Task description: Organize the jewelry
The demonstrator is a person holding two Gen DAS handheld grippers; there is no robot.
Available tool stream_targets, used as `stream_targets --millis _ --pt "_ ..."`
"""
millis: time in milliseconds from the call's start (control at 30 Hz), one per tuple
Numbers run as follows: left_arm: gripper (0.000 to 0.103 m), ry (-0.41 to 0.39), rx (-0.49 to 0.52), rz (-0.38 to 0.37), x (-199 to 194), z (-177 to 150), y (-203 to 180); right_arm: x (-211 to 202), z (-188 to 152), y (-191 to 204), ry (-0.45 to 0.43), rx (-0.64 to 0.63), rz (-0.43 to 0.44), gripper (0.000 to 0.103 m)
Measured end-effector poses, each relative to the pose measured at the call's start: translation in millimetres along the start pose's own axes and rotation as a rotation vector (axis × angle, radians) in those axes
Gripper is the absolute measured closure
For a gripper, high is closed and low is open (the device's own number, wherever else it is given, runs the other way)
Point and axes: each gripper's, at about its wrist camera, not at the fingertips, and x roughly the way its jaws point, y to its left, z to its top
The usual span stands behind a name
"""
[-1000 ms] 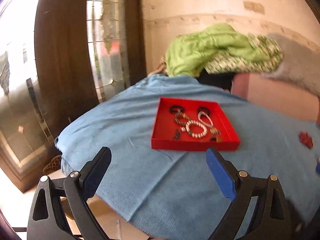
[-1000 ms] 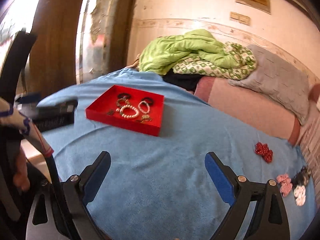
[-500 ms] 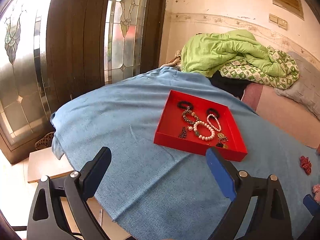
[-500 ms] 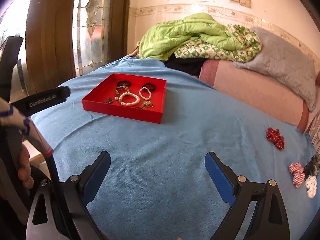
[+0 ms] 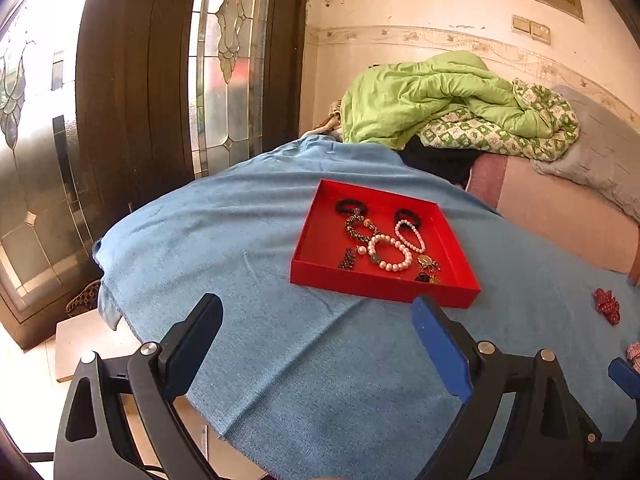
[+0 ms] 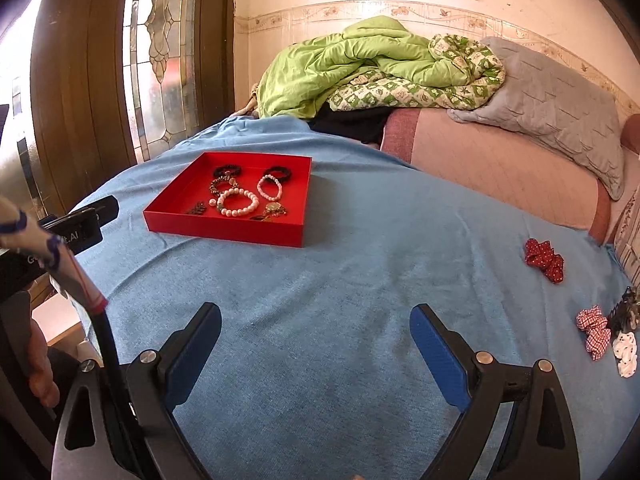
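A shallow red tray [image 5: 328, 276] [image 6: 224, 230] lies on the blue cloth [image 5: 240, 264] [image 6: 360, 280]. Inside it are a white pearl bracelet [image 5: 390, 254] [image 6: 239, 202], a smaller pink bead bracelet [image 5: 410, 234] [image 6: 270, 186], black hair ties [image 5: 351, 206], a brown beaded bracelet [image 5: 356, 228] and gold pieces [image 5: 428, 262]. My left gripper [image 5: 316, 312] hangs open just short of the tray's near wall. My right gripper [image 6: 316, 320] is open over bare cloth, well to the right of and nearer than the tray. Neither holds anything.
A red polka-dot scrunchie [image 6: 544, 260] [image 5: 606, 306], a checked one [image 6: 594, 330], a white one [image 6: 626, 354] and a black clip [image 6: 626, 310] lie at the right. Green bedding [image 6: 360, 60] and a grey pillow [image 6: 552, 96] sit behind. A wooden door [image 5: 132, 92] stands left; the cloth's edge drops off there.
Both views have swung and steadied over the second. The tray now sits a little nearer and more centred ahead of the left gripper. Both grippers stayed open.
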Motion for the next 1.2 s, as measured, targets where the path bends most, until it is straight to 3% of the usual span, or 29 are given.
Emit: stream_targets --millis 1200 --pt "0.008 0.030 0.093 -0.002 1.6 -0.1 -9.5 1.6 -3.2 -0.7 0.015 -0.025 -0.021 0.006"
